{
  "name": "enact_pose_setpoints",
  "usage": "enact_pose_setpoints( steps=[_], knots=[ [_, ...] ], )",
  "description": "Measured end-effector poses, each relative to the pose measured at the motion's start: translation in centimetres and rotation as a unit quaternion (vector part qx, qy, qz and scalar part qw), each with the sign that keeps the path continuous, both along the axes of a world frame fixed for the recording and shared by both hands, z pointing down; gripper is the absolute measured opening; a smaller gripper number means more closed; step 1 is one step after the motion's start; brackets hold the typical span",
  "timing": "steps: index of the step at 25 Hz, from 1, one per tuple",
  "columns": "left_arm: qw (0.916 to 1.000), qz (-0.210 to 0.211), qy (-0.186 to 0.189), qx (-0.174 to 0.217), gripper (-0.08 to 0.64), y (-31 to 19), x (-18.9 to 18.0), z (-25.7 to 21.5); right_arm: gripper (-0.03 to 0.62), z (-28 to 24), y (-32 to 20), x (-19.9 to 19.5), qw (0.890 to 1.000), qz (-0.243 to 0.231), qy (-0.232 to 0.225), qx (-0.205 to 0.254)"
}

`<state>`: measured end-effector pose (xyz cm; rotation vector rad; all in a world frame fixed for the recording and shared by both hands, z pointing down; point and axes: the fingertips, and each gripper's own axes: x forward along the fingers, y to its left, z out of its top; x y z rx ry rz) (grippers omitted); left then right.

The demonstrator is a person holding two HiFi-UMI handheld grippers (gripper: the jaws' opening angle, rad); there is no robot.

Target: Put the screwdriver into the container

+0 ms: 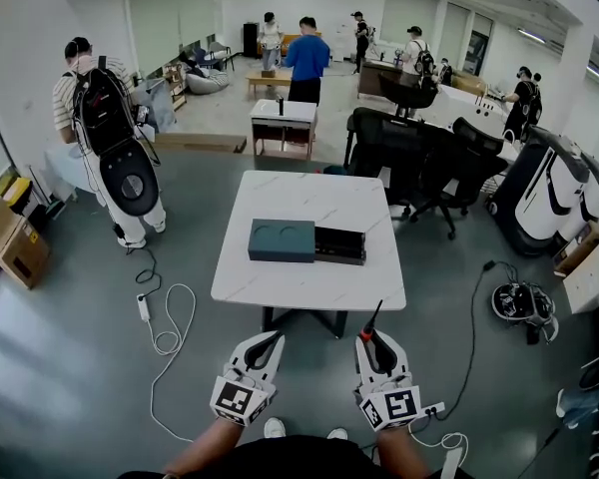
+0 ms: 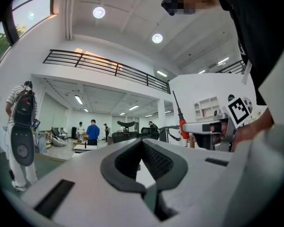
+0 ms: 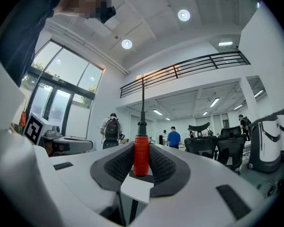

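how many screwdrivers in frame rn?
1. The red-handled screwdriver is clamped in the right gripper, tip pointing forward toward the table. None show on the table; the dark part of the container could hide one.

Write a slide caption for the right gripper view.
Right gripper clamping the red-handled screwdriver, shaft pointing straight out past the jaws, with a person in blue and office chairs in the hall beyond.

Grey floor, white table, black office chairs, cardboard boxes, round ceiling lights
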<state>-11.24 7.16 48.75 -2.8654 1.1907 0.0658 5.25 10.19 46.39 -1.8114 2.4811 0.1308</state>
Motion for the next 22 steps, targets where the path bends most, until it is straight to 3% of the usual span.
enact_pose_setpoints(
  steps=[10,22],
  knots=[
    [0.9999,0.012,0.003,-0.003,0.005,-1.7,-3.4,0.6,0.11,-0.3,-1.3,-2.4,1.0,0.024,-0.005,0.004],
    [0.9999,0.002,-0.007,-0.009,0.005,-6.7,1.1,0.1,0.11,-0.6,-6.8,1.8,1.0,0.006,0.009,-0.001]
  ],
)
